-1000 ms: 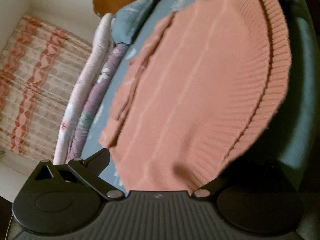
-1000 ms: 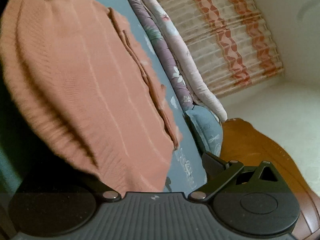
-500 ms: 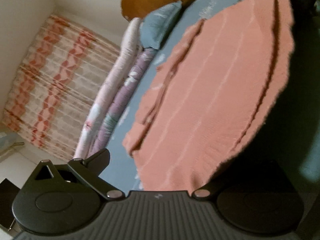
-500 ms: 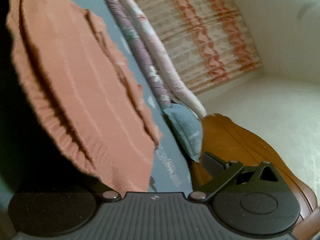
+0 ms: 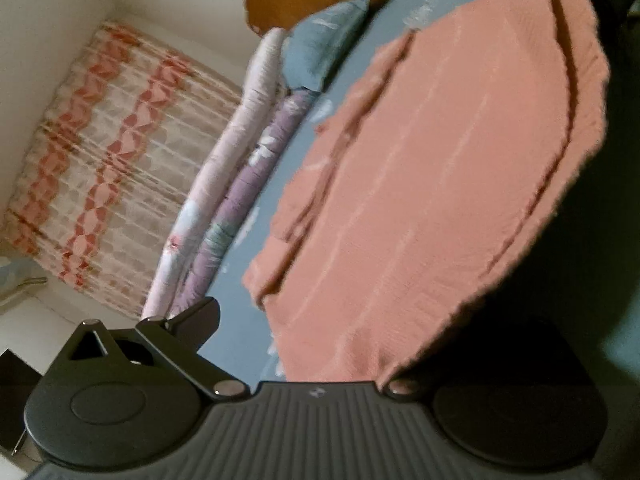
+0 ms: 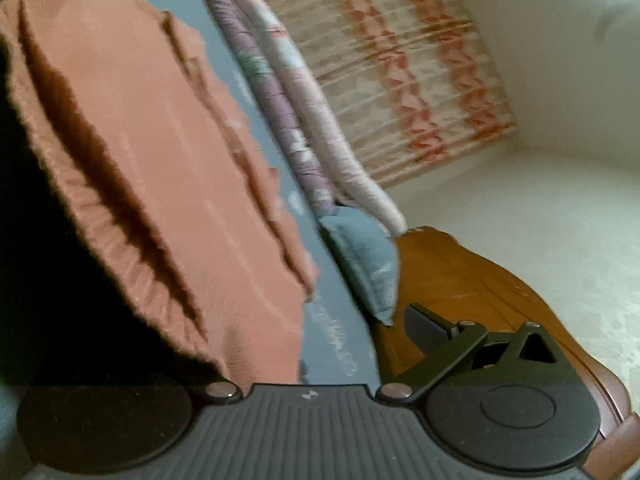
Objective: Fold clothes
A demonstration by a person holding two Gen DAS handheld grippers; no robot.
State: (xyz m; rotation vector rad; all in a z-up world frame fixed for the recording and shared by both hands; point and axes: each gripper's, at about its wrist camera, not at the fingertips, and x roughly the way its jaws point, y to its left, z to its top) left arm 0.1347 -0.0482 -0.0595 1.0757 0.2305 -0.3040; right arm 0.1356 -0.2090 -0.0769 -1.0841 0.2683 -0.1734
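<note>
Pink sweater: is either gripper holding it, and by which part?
No clamp shows. The jaws of the left gripper and right gripper stand wide apart. The pink sweater drapes over each gripper's inner finger, near its ribbed hem.

Bare blue bed sheet [image 5: 280, 184] runs as an open strip between the salmon sweater [image 5: 440, 184] and the rolled quilts [image 5: 236, 184], so my left tool [image 5: 304, 344] has room to pass there. The quilts and blue pillow [image 6: 364, 256] wall off that strip's far side. By my right tool [image 6: 312, 356], the wooden headboard [image 6: 460, 276] blocks the way beyond the pillow.
</note>
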